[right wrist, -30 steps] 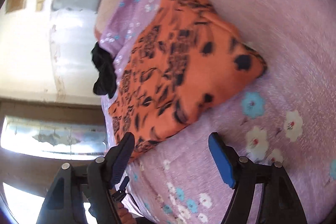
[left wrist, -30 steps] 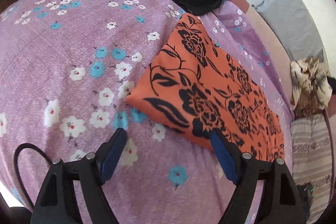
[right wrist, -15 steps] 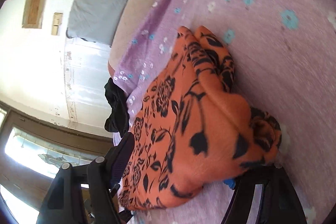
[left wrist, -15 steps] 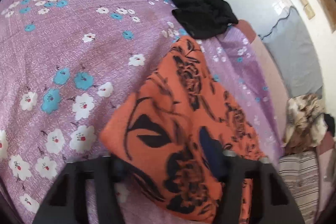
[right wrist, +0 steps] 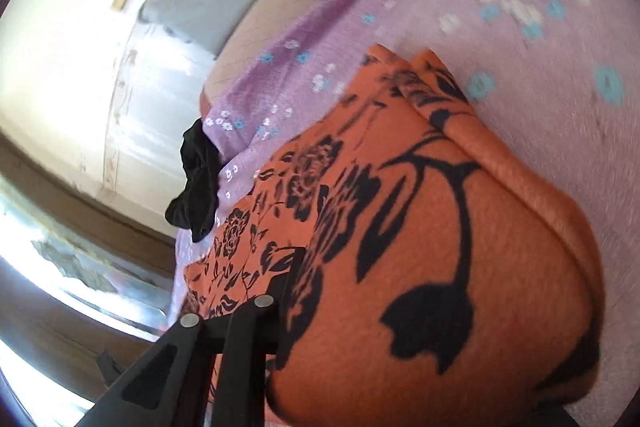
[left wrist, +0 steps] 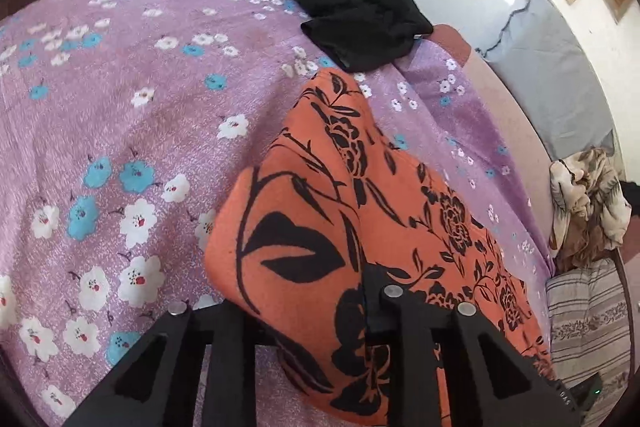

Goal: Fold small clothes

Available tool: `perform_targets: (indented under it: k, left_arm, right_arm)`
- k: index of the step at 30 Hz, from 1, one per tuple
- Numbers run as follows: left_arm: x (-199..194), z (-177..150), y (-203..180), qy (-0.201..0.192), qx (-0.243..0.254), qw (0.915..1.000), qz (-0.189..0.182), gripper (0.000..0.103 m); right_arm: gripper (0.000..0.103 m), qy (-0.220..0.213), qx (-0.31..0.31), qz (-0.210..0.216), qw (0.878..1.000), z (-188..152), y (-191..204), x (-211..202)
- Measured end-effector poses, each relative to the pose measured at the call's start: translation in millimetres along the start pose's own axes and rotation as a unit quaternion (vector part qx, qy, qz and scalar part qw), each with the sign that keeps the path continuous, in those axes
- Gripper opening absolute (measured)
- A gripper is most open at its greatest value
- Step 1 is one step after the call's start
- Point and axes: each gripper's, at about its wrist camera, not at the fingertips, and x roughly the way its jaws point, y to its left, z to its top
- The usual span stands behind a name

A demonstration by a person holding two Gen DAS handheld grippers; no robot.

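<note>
orange floral garment hides both grippers' fingers, so whether they clamp it is unclear.

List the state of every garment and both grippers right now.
Orange floral garment: folded, near corner draped over both grippers.
Black garment: crumpled, unfolded, at the bed's far edge.
Left gripper: jaws hidden under orange fabric.
Right gripper: jaws hidden by orange fabric.
Beige patterned cloth: bunched, off the bedspread.

Orange cloth with black floral print, folded, near edge lifted and bunched, on bedspread.
</note>
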Motion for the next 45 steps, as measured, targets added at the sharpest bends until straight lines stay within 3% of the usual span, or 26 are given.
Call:
perform_targets:
  k: [5,8,10,11,13,15,18,19,20,23,27,29,31,32,35,38,39,42,45]
  left_arm:
    - [-34.6,-3.8,2.2,0.001,-0.009,0.9996,-0.028,0.023]
    - [-53.0,-16.1,13.8,0.009,-0.022,0.9996,-0.016,0.025]
    - [-43.2,-23.6,22.2,0.034,-0.038,0.9986,0.014,0.034]
    - [-32.5,-25.9,25.6,0.056,-0.041,0.9970,0.034,0.047]
    - [-28.4,-26.6,25.6,0.050,-0.037,0.9976,0.030,0.052]
    - [-28.7,-25.1,16.6,0.054,-0.022,0.9981,0.018,0.071]
    - [-26.3,-24.7,13.3,0.050,-0.017,0.9985,0.018,0.066]
    - [-25.9,-23.2,13.8,0.047,-0.021,0.9985,0.017,0.058]
    - [-26.8,-23.3,15.2,0.045,-0.023,0.9986,0.017,0.038]
    - [-30.5,-22.7,15.6,0.038,-0.016,0.9990,0.013,0.029]
    - [-28.6,-25.2,10.5,0.027,0.005,0.9992,0.030,0.032]
    - [-23.2,-26.6,9.1,0.030,0.008,0.9990,0.031,0.044]
    - [-18.2,-29.1,6.9,0.033,0.019,0.9988,0.031,0.048]
    - [-18.4,-30.4,4.3,0.027,0.032,0.9985,0.034,0.047]
    - [-16.7,-32.0,0.5,0.021,0.057,0.9973,0.041,0.033]
    - [-15.7,-31.1,-0.5,0.017,0.062,0.9972,0.037,0.028]
    - [-15.8,-31.4,-3.1,0.014,0.072,0.9964,0.042,0.026]
    - [-20.4,-31.9,-15.3,0.001,0.103,0.9937,0.045,0.024]
    - [-31.4,-31.0,-34.8,-0.013,0.148,0.9885,0.030,0.023]
  right_arm:
    - [0.018,-0.029,-0.034,-0.003,0.999,-5.6,22.4,-38.0]
    - [0.018,-0.017,-0.044,-0.010,0.999,-12.7,27.4,-60.0]
    - [0.020,0.021,-0.049,-0.039,0.998,-17.5,23.8,-52.3]
    - [0.021,0.052,-0.045,-0.068,0.995,-19.8,18.6,-42.7]
    - [0.025,0.114,0.013,-0.106,0.988,-26.5,-2.5,-28.1]
    - [0.028,0.112,0.070,-0.075,0.988,-26.7,-16.0,-39.5]
    - [0.035,0.131,0.078,-0.087,0.984,-26.9,-13.2,-62.7]
    - [0.035,0.133,0.073,-0.090,0.984,-28.4,-10.2,-73.0]
    - [0.035,0.135,0.065,-0.094,0.984,-30.2,-6.5,-83.0]
    - [0.035,0.146,0.027,-0.081,0.986,-33.6,13.3,-110.8]
    - [0.033,0.110,-0.069,-0.052,0.990,-28.3,60.3,-123.2]
    - [0.033,0.098,-0.118,-0.046,0.987,-24.3,82.4,-109.1]
    - [0.033,0.111,-0.140,-0.051,0.983,-22.5,93.5,-78.5]
    - [0.033,0.124,-0.141,-0.049,0.981,-22.4,94.6,-61.2]
    - [0.033,0.165,-0.141,-0.043,0.975,-28.1,92.2,-9.3]
    - [0.032,0.222,-0.147,-0.063,0.962,-46.1,71.4,37.1]
    - [0.031,0.200,-0.143,-0.042,0.968,-44.2,69.3,33.4]
    - [0.033,0.226,-0.128,-0.027,0.965,-31.6,70.8,31.1]
    - [0.035,0.214,-0.081,0.007,0.973,-15.4,57.1,25.4]
